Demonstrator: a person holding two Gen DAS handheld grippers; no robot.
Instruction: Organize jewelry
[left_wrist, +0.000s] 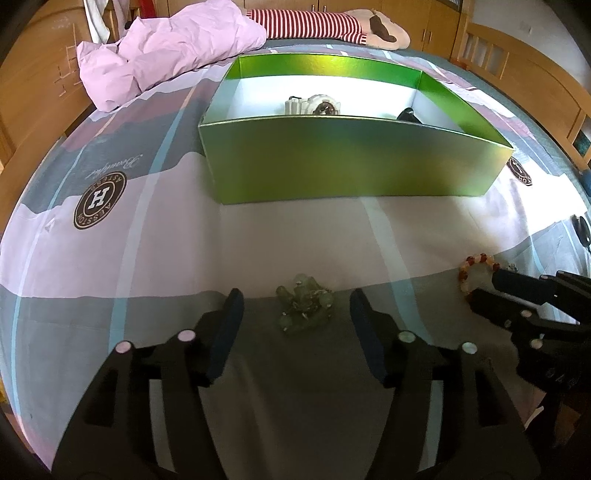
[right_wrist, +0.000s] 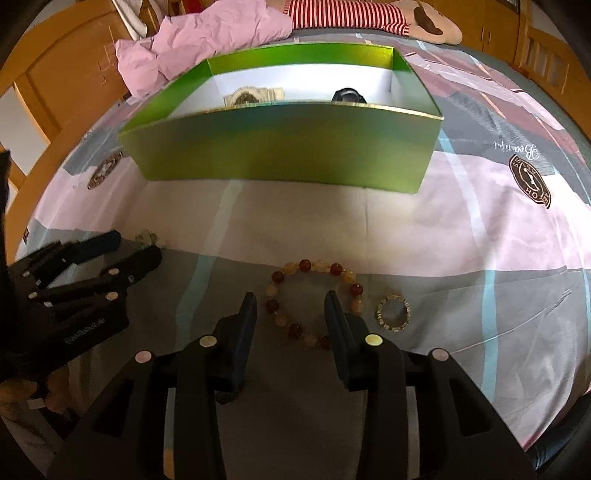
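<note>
We list the items on the bedsheet (left_wrist: 110, 258), as we find them.

1. Green box (left_wrist: 351, 162), open-topped, in the upper middle of both views. Inside it lie a white watch (left_wrist: 314, 105) toward the left and a black watch (right_wrist: 347, 96) toward the right, both partly hidden by the near wall.
2. Pale green bracelet (left_wrist: 304, 304), bunched in a heap, lower middle of the left wrist view. The left gripper (left_wrist: 295, 310) stands spread around it, one finger on each side, neither touching it.
3. Red and cream bead bracelet (right_wrist: 314, 299), laid out in a ring, lower middle of the right wrist view. The right gripper (right_wrist: 290, 314) stands partly spread over it; we see the left finger inside the ring's outline and the right finger over its right side, and we cannot tell whether they touch the beads.
4. Small sparkly ring (right_wrist: 394, 313), just beside the bead bracelet, to its right.
5. Pink quilt (left_wrist: 166, 48), crumpled, upper left.
6. Striped plush toy (left_wrist: 332, 24), top edge, behind the box.
</note>
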